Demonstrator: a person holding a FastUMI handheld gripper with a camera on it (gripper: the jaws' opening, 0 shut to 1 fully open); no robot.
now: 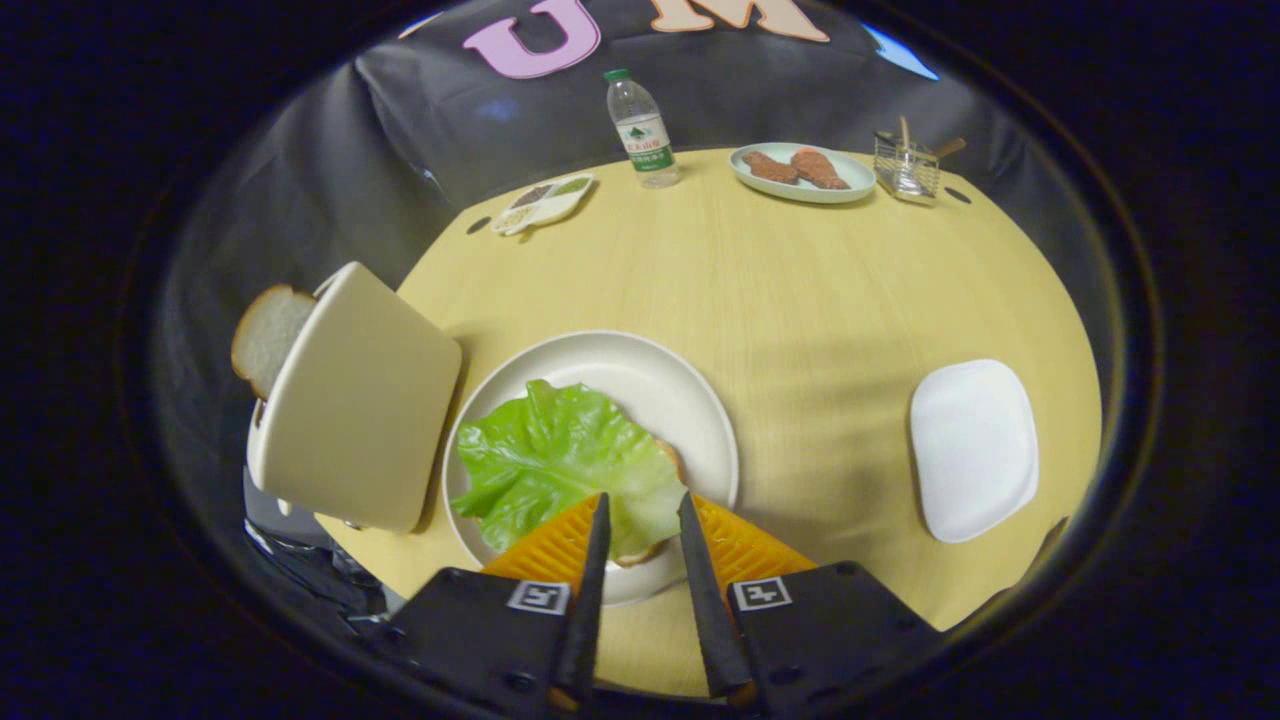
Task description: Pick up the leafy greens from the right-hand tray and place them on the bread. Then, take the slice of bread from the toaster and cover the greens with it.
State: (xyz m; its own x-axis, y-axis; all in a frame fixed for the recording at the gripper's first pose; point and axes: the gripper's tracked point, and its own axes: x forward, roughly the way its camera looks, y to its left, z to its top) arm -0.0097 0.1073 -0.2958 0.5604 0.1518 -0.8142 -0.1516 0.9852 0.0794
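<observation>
A staged dining setup in a recording booth is indicated: a round wooden table (800, 290) is backed by draped black cloth (330, 150). Beyond the table's central plate (640, 370), a water bottle (642, 130), a plate of fried food (800, 172) and a condiment dish (545, 202) are laid out.

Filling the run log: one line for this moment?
gripper: open, over greens | greens: on bread, plate | toaster: slice in

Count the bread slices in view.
2. One slice sticks out of the toaster; another peeks from under the lettuce on the plate, by the open gripper.
</observation>
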